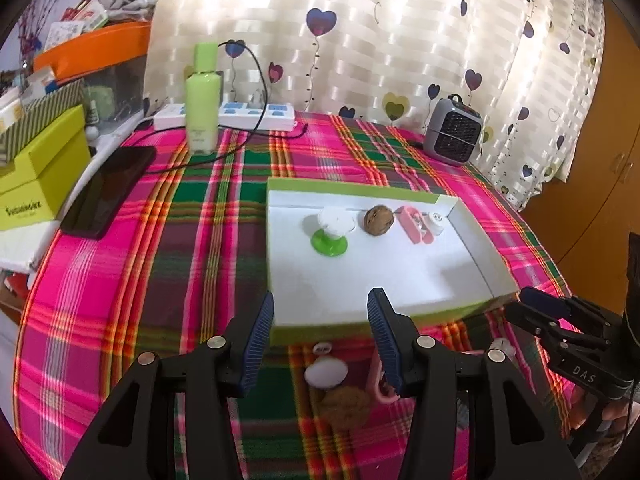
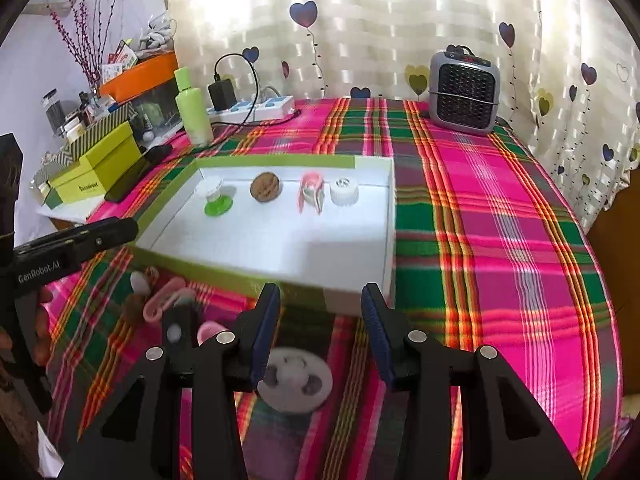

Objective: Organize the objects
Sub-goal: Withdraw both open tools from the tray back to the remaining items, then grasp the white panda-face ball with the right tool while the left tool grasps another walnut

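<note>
1. both claws released, nothing between them: left claw [image 1: 320, 336], right claw [image 2: 320, 330].
2. white disc [image 2: 295, 380] on the surface under the right claw, near the tray [image 2: 280, 248] (looks light, rigid plastic).
3. grip across the rim.

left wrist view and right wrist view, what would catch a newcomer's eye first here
The loud pink, green and red plaid tablecloth fills both views. On it lies a shallow white tray with a green rim, with a green-footed white cup, a walnut, a pink clip and a white ribbed cap lined up along its far side. Behind, a grey heater stands before the heart-print curtain.
</note>
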A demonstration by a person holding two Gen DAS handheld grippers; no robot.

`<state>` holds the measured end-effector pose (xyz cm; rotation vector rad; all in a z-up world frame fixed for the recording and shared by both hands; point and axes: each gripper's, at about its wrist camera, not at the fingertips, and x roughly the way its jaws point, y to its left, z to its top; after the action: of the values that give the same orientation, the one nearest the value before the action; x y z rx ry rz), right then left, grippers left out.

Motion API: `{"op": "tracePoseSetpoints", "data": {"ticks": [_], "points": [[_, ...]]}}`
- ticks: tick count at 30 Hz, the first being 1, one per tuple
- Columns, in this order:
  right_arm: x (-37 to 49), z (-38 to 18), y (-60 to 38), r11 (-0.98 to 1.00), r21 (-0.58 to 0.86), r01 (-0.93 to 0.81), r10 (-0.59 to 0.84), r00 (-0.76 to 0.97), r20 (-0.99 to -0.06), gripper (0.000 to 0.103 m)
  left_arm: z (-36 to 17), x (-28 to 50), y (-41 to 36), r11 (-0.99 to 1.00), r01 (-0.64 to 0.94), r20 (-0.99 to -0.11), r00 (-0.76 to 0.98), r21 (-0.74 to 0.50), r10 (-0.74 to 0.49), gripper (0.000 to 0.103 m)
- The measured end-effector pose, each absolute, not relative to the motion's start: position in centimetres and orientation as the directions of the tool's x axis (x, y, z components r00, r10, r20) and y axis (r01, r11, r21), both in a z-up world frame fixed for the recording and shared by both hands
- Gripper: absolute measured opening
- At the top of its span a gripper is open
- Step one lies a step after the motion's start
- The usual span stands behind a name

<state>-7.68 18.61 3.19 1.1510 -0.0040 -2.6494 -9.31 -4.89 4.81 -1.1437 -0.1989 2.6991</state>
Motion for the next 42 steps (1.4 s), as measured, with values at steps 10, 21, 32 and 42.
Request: {"op": "tracePoseSetpoints", "data": {"ticks": [10, 21, 32, 42], "points": [[-6.0, 1.9, 19.1, -0.966, 0.122, 0.228, -0.243, -0.638, -0.731, 0.043, 3.5, -7.6, -5.7, -0.962, -0.131, -0.708, -0.654, -0.241, 0.266, 0.049], [-5.5, 0.9, 18.9, -0.953, 0.167, 0.254, -0.29, -0.595, -0.749, 0.046, 2.3, -6.2, -5.0, -0.947, -0.152, -0.719, -0.62, -0.283, 0.314, 0.049], [-5.5, 0.2, 18.2, -0.959, 0.126, 0.254, -0.257, -0.589, -0.766, 0.051, 1.0, -6.1, -3.8, -0.944, -0.161, -0.74, -0.588, -0.289, 0.326, 0.049], [-5.8, 0.1, 18.0, -0.966, 0.075, 0.246, -0.211, -0.591, -0.778, 0.051, 0.9, -6.2, -3.2, -0.944, -0.171, -0.741, -0.587, -0.282, 0.327, 0.049]]}}
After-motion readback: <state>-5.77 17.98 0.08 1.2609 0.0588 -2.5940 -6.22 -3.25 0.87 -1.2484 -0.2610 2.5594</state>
